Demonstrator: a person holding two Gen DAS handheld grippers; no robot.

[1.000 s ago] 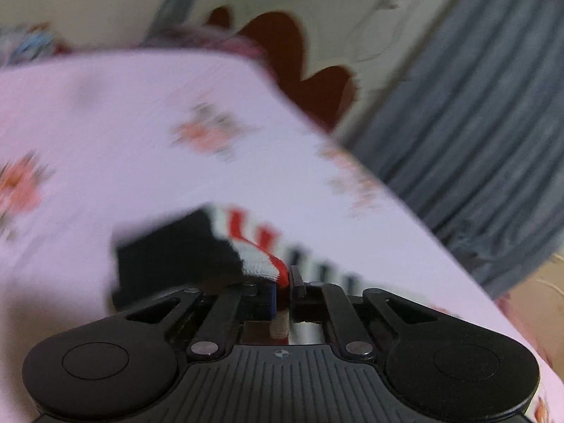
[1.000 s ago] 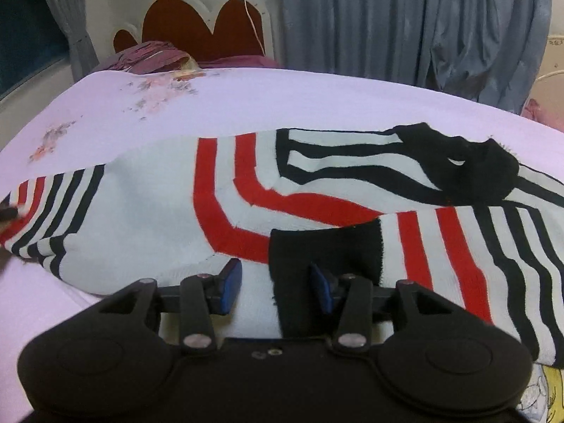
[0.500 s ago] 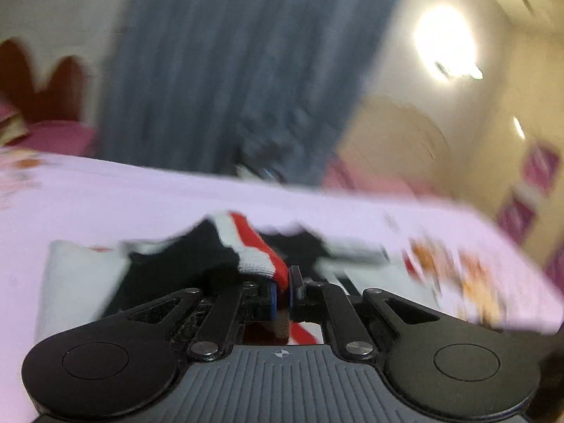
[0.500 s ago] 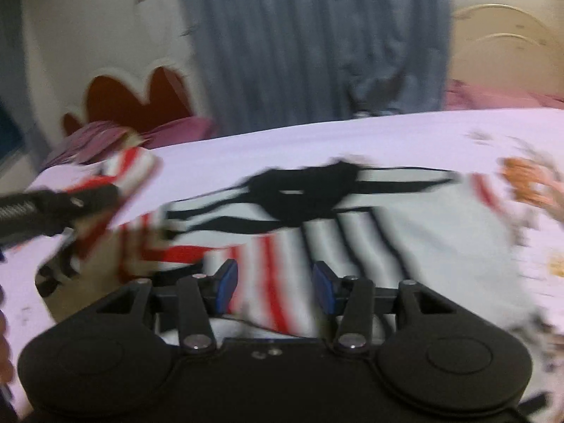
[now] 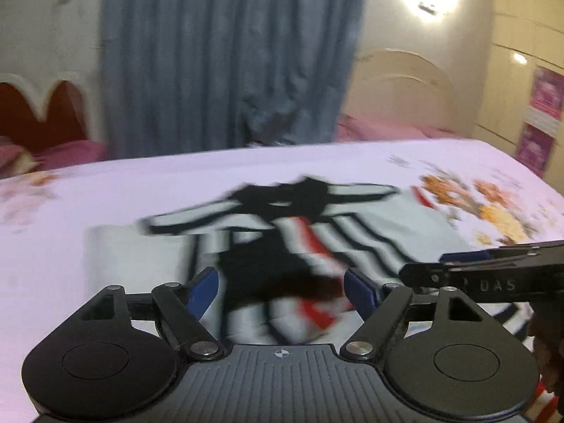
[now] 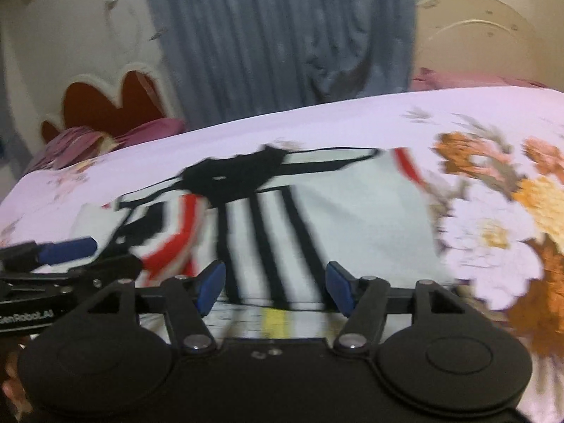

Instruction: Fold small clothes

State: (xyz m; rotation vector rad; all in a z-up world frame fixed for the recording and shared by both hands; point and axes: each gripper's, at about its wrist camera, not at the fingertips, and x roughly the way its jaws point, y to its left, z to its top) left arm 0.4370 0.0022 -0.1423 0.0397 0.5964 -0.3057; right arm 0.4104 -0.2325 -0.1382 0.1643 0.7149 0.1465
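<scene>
Your left gripper (image 5: pixel 281 283) is opening, its blue fingers (image 5: pixel 202 287) spread wide with nothing pinched; the striped shirt (image 5: pixel 317 232) lies on the bed (image 5: pixel 141 190) just ahead of and below them, its folded sleeve (image 5: pixel 278 271) showing in the gap. Your right gripper (image 6: pixel 275 287) is opening too, fingers (image 6: pixel 211 283) apart and not gripping, with the shirt's black stripes spread on the bed between and beyond them. The two grippers sit close side by side.

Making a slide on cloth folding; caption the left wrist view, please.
Left gripper opening above a striped shirt with one sleeve folded in, on a floral bedsheet; right gripper alongside.
</scene>
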